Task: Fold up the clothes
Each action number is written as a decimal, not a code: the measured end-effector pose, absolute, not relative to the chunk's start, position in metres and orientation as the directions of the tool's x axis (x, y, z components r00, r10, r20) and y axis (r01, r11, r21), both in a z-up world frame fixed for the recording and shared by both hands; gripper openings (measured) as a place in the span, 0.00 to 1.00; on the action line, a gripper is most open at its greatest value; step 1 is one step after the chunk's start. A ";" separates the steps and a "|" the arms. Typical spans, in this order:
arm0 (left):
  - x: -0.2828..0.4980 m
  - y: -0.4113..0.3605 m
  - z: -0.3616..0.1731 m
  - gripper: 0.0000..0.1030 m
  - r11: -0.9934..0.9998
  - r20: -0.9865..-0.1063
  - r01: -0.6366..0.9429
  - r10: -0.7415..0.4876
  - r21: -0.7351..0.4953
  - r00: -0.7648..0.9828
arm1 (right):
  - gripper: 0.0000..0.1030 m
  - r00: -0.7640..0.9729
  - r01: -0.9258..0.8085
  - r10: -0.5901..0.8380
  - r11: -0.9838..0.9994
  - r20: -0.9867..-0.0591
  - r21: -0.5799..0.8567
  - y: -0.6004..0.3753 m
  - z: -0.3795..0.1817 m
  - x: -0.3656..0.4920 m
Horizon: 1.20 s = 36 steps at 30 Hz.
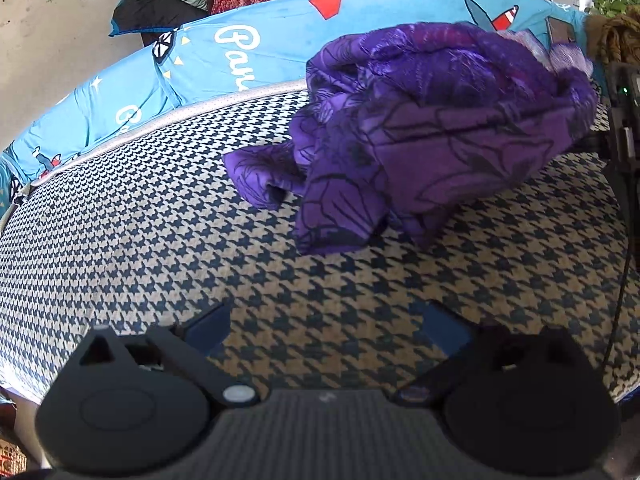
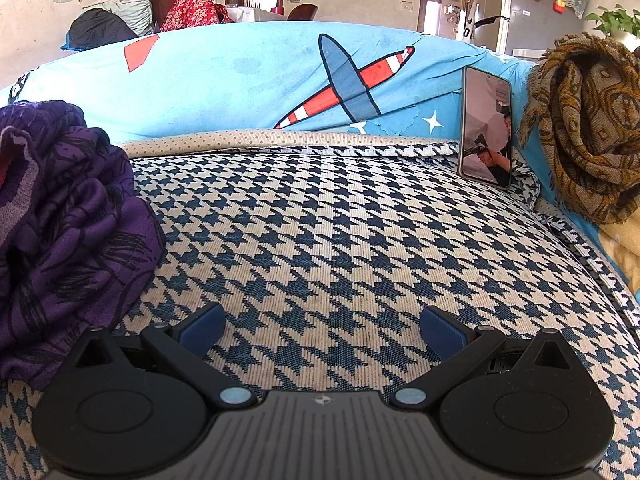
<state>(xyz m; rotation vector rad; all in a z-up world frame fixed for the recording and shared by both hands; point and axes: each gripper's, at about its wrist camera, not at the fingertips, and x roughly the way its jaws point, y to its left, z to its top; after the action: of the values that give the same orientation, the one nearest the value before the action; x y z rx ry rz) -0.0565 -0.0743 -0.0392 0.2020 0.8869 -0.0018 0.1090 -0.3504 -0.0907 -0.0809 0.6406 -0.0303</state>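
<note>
A crumpled purple garment lies bunched on the houndstooth cushion, near the blue airplane-print backrest. The left gripper hovers short of it, jaws spread wide and empty. The right gripper sits just beside the heap's edge, jaws likewise parted, holding nothing. A phone leans upright against the backrest, beside a brown scarf

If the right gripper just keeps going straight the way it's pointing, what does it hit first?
Probably nothing close: the right gripper is open over bare houndstooth cover. Straight on it would reach the blue airplane-print cushion. The purple garment and the phone lie off to either side.
</note>
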 end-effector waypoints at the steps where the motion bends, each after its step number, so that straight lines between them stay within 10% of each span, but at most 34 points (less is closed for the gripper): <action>1: -0.058 -0.079 -0.042 1.00 0.980 -0.773 0.088 0.083 0.177 0.629 | 1.00 0.801 0.003 -0.053 0.996 -0.596 -0.085 -0.350 -0.091 0.109; 36: -0.103 -0.115 -0.022 1.00 0.993 -0.801 -0.017 0.108 0.121 0.588 | 1.00 0.661 -0.036 0.098 0.994 -0.744 0.099 -0.353 -0.039 -0.018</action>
<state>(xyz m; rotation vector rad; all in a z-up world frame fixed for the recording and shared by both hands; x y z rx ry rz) -0.1033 -0.1150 -0.0223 0.1040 0.9396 0.0730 -0.0181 -0.3529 -0.0392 0.0778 0.8456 0.0760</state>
